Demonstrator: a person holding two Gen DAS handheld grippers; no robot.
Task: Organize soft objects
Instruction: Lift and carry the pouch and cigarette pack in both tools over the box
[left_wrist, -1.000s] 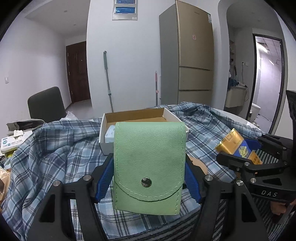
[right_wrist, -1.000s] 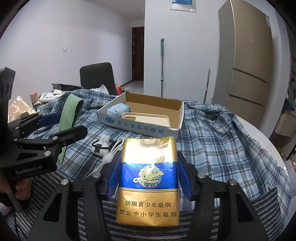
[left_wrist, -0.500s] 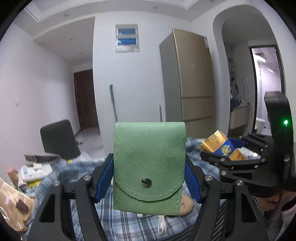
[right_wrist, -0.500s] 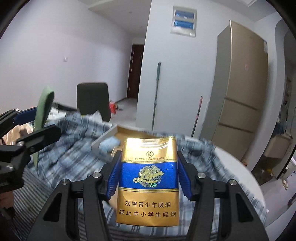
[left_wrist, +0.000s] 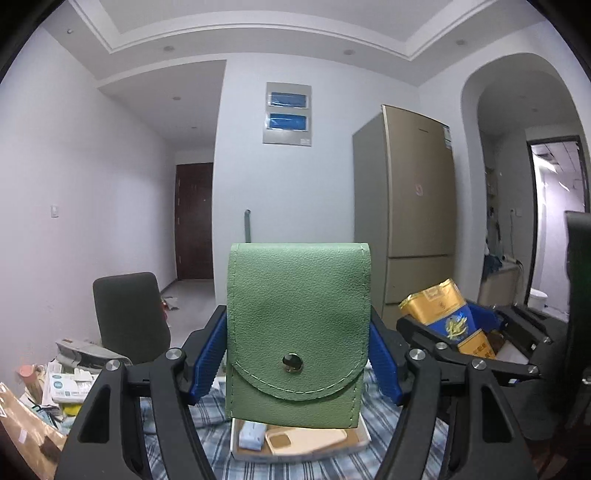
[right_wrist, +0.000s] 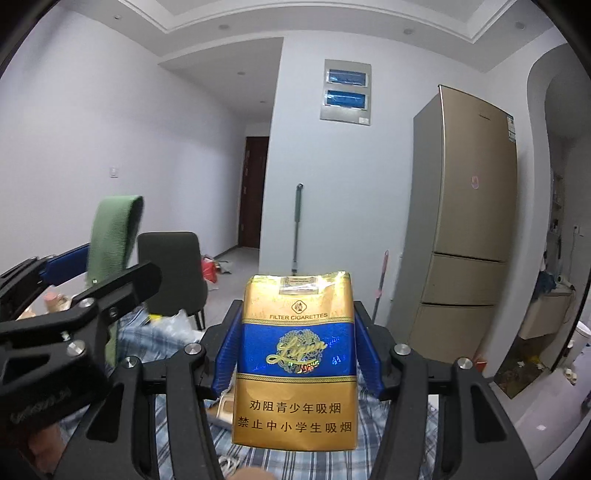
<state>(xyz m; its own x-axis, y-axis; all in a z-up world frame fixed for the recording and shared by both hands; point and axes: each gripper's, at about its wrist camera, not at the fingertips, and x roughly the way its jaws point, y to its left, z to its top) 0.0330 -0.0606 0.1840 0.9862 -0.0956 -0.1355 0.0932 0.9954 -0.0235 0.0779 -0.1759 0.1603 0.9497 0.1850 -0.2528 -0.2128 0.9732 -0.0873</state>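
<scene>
The left gripper (left_wrist: 297, 354) clamps an upright green leather snap pouch (left_wrist: 297, 328) above the shallow cardboard box (left_wrist: 299, 441); to its right, the right gripper (right_wrist: 295, 354) clamps a gold-and-blue soft cigarette pack (right_wrist: 295, 362).

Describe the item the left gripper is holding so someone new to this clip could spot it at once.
Start at the tall gold fridge; just left of it in the left wrist view, the left gripper clamps a green pouch upright between blue pads. Its stitched curved flap and single metal snap distinguish it from the gold-and-blue cigarette pack beside it.
</scene>
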